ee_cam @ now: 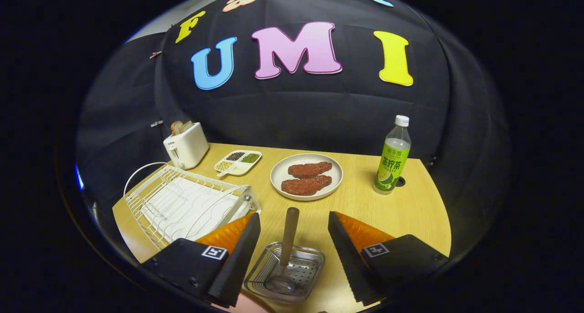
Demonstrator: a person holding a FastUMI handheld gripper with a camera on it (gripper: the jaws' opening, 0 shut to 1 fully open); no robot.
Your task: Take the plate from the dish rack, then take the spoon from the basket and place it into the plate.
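Wooden table [410, 212] seen along the hand-held gripper [294, 221], whose fingers are spread wide and grip nothing — between them, just below, sits the wire basket [285, 272] with the spoon [286, 249] standing in it, handle leaning up toward the table's middle. Beyond the fingers lies the plate [279, 169], carrying two brown meat pieces [308, 178], with the white dish rack [182, 203] beside the left finger. Farther back — a toaster [186, 145], a divided tray [238, 161], and a green-labelled bottle [392, 155].
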